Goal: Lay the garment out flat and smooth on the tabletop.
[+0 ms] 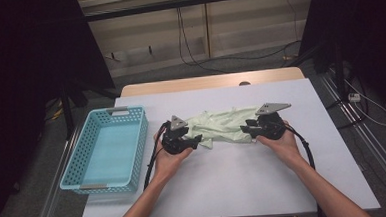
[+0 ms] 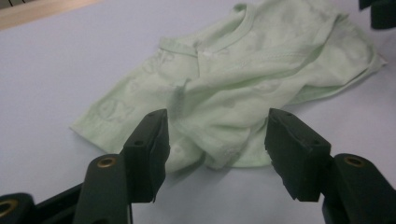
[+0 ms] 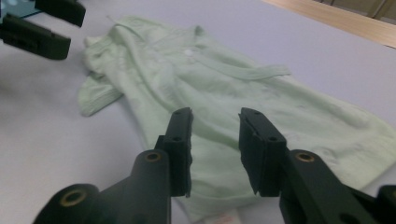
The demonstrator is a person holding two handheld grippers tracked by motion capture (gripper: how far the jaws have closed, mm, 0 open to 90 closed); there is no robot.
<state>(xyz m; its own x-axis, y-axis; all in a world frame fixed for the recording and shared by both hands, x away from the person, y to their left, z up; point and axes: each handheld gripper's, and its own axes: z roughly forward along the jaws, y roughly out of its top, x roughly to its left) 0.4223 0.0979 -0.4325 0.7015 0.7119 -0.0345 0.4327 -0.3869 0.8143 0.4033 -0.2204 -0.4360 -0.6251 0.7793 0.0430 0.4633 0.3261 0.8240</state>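
A pale green baby shirt (image 1: 222, 123) lies crumpled on the white table (image 1: 235, 181), between my two grippers. My left gripper (image 1: 196, 141) is at the shirt's left end, held in a hand. In the left gripper view its jaws (image 2: 217, 116) stand wide apart over the shirt's (image 2: 261, 56) near hem, with the pads clear of the cloth. My right gripper (image 1: 246, 128) is at the shirt's right end. In the right gripper view its jaws (image 3: 215, 114) stand a little apart above the shirt (image 3: 210, 74), gripping nothing. The left gripper (image 3: 46, 23) shows far off there.
A light blue plastic basket (image 1: 143, 136) stands empty at the table's left side, close to my left hand. A wooden table edge (image 1: 209, 81) runs along the back. Cables trail from both grippers toward the near edge. Dark stands and floor cables surround the table.
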